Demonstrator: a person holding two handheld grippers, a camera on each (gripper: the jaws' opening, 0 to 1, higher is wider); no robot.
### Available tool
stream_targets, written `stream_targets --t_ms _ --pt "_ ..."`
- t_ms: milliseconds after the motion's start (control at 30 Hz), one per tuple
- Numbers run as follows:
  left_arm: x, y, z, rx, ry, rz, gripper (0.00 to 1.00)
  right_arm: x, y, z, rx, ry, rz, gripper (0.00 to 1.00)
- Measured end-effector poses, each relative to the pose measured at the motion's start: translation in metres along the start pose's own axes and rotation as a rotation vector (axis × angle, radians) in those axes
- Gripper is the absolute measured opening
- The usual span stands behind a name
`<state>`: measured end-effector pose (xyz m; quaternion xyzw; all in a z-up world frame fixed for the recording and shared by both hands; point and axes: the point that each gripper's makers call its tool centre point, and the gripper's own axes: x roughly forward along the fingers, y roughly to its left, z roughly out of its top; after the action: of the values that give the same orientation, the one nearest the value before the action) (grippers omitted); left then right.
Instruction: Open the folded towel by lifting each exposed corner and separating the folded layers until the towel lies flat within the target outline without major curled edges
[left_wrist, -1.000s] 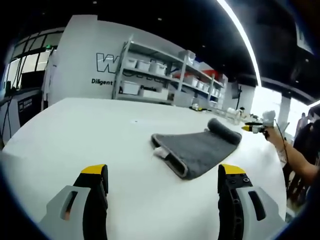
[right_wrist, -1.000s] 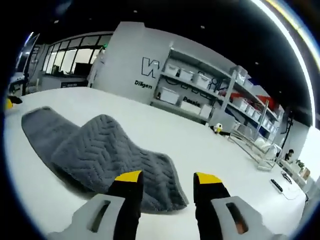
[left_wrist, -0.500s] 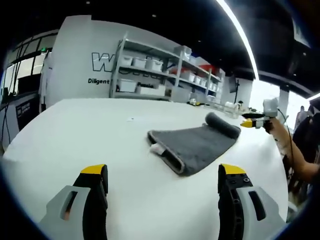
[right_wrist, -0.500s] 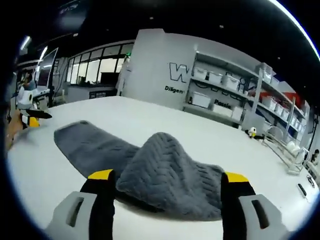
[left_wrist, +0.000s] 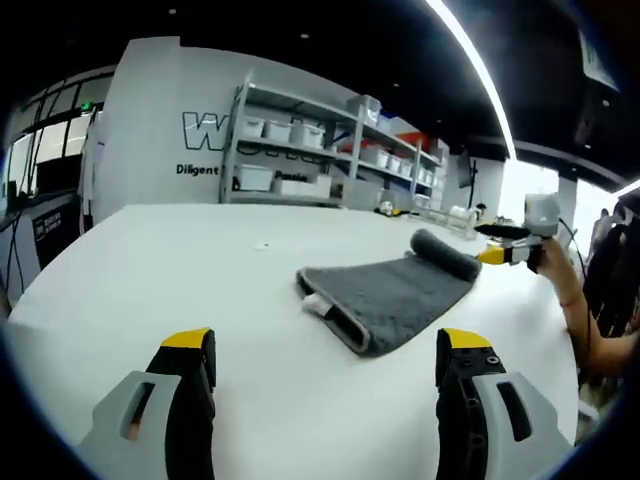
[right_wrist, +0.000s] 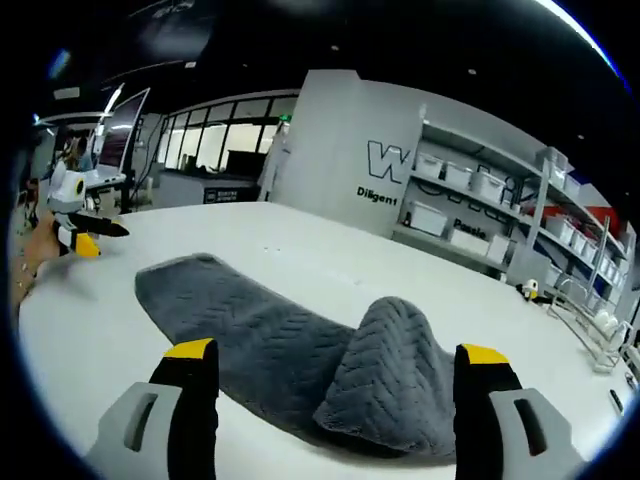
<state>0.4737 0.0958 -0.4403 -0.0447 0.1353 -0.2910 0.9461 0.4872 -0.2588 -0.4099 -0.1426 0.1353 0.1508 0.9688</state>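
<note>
Now, towel: the grey towel (right_wrist: 300, 370) lies on the white counter (left_wrist: 200, 270), a long strip across the middle of the right gripper view; in the left gripper view it sits right of centre (left_wrist: 385, 295).
Fold: one end is doubled over into a hump (right_wrist: 395, 370), low and centre-right in the right gripper view, between my right jaw tips; I judge this is the layer left to peel back, so the towel is not flat yet.
Near end: a small white tag (left_wrist: 316, 304) shows at the towel's end in the middle of the left gripper view; this edge looks thick, perhaps still doubled.
Outline: I cannot make out any target outline on the counter.
Right gripper (right_wrist: 335, 352): jaws spread wide and holding nothing, straddling the hump from above, probably lined up to take its edge.
Left gripper (left_wrist: 325, 338): jaws spread, pinching nothing, well short of the towel; I judge it waits to pin or lift the tagged end.
Background: shelving with bins (left_wrist: 300, 150) at upper centre of the left gripper view.
</note>
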Motion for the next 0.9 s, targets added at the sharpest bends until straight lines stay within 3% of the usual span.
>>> stream_targets --t_ms 100,267,300,333,367,467,533,733,900 --pt "0.001 -0.002 0.000 0.002 -0.003 0.002 0.89 -0.001 0.004 -0.003 -0.010 0.009 0.015 1.00" --pt "0.002 -0.005 0.003 0.033 -0.003 0.004 0.88 -0.011 0.006 0.003 -0.013 -0.031 0.029 0.97" --pt "0.003 -0.001 0.004 0.085 0.000 0.048 0.87 -0.013 0.007 0.007 -0.022 -0.045 0.024 0.95" --pt "0.004 -0.001 0.004 0.134 0.010 0.062 0.87 -0.012 0.005 0.012 -0.057 -0.070 0.010 0.96" --pt "0.006 -0.002 0.004 0.154 0.014 0.067 0.86 -0.011 0.005 0.011 -0.078 -0.056 0.007 0.97" --pt "0.010 -0.006 0.000 0.117 0.019 0.035 0.86 -0.010 0.006 0.004 -0.070 -0.024 0.018 0.96" --pt "0.013 -0.004 -0.003 0.096 0.025 0.038 0.86 -0.013 0.018 0.001 -0.042 -0.027 0.073 0.96" --pt "0.023 -0.018 -0.004 0.102 0.040 0.032 0.86 -0.022 0.027 0.011 -0.059 -0.065 0.089 0.97" --pt "0.039 -0.025 -0.013 0.098 0.106 0.016 0.85 -0.020 0.030 0.008 -0.067 -0.051 0.095 0.97"
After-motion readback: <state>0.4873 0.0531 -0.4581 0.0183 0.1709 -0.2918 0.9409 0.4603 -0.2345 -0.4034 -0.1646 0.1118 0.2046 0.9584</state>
